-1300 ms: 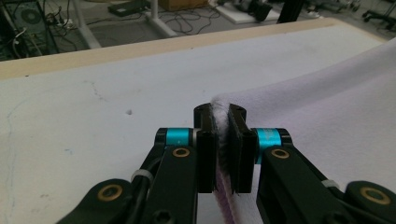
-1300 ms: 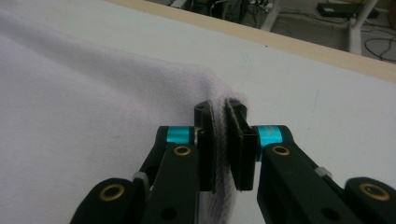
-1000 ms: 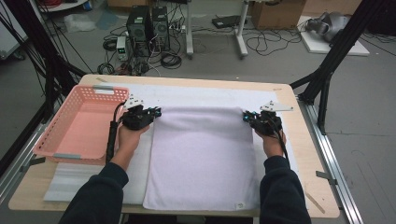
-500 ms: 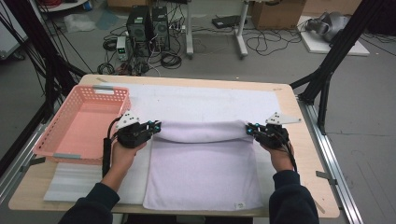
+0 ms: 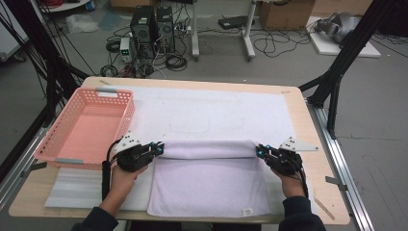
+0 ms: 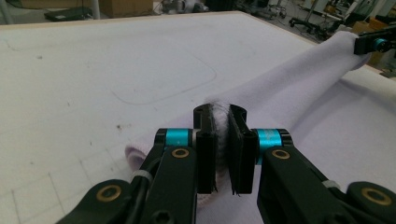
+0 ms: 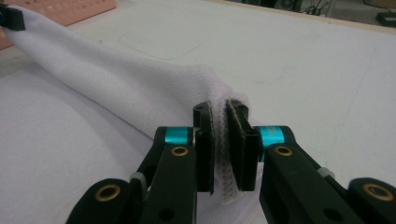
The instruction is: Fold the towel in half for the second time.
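Cables, computer towers and black frame legs crowd the floor beyond the desk (image 5: 308,110), whose top carries a white mat (image 5: 202,115) and, at its left end, a pink basket (image 5: 84,125).

On the mat near the person's edge lies a pale lilac towel (image 5: 207,185). Its far edge is lifted and doubled toward the person, making a raised fold (image 5: 207,149) whose long axis runs left to right across the desk, parallel to the near edge. The flat part below spreads toward the person, with a small tag (image 5: 248,211) near its near edge.

The left tongs (image 5: 158,148) are clenched on the fold's left end, the right tongs (image 5: 260,151) on its right end. Both forearms come in from the bottom, hands low over the desk, the tongs pointing inward at each other.

From above, the grips are too small to judge. The left gripper view shows fuzzy towel edge pinched between the jaws of the left tongs (image 6: 219,140), the fold running off toward the other tongs at upper right. The right gripper view shows the hem squeezed between the jaws of the right tongs (image 7: 224,149), with the basket's corner (image 7: 70,9) beyond.
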`<state>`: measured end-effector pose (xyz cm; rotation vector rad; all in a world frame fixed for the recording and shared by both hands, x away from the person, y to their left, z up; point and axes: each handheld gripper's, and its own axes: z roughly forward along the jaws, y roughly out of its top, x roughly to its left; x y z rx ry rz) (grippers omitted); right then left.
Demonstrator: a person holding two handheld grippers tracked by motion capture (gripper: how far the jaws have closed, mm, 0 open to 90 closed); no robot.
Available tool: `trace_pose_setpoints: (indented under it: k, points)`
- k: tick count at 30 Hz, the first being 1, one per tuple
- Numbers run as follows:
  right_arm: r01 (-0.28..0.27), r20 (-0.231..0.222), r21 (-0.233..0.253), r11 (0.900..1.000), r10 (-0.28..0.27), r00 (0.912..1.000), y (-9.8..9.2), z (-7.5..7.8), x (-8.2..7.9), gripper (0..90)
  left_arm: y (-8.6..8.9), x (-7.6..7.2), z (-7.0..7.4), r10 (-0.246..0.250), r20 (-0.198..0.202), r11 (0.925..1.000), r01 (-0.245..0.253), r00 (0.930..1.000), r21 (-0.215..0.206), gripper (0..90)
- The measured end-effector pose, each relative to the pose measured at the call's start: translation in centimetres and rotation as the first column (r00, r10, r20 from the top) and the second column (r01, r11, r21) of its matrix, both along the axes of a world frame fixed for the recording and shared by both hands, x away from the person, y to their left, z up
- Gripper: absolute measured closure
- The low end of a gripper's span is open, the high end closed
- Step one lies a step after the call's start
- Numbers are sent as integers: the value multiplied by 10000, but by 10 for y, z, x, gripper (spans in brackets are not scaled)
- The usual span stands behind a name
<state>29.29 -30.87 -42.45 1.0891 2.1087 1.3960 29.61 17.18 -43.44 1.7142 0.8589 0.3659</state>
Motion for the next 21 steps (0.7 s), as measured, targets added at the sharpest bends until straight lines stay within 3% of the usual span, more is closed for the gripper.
trace_pose_setpoints:
  k: [8,12,21]
  points:
    - [-204,-4,32,9998,204,9998,-6,-6,-34,811,3,-26,-6,-114,-108,9999,113,9999,-89,827]
    - [-571,159,135,9983,569,9983,-7,-4,-52,810,4,-40,-5,-222,-147,9994,217,9996,-284,826]
    - [-867,-224,109,9962,869,9960,-14,-3,-76,784,14,-69,-3,-782,-536,9968,771,9955,-212,825]
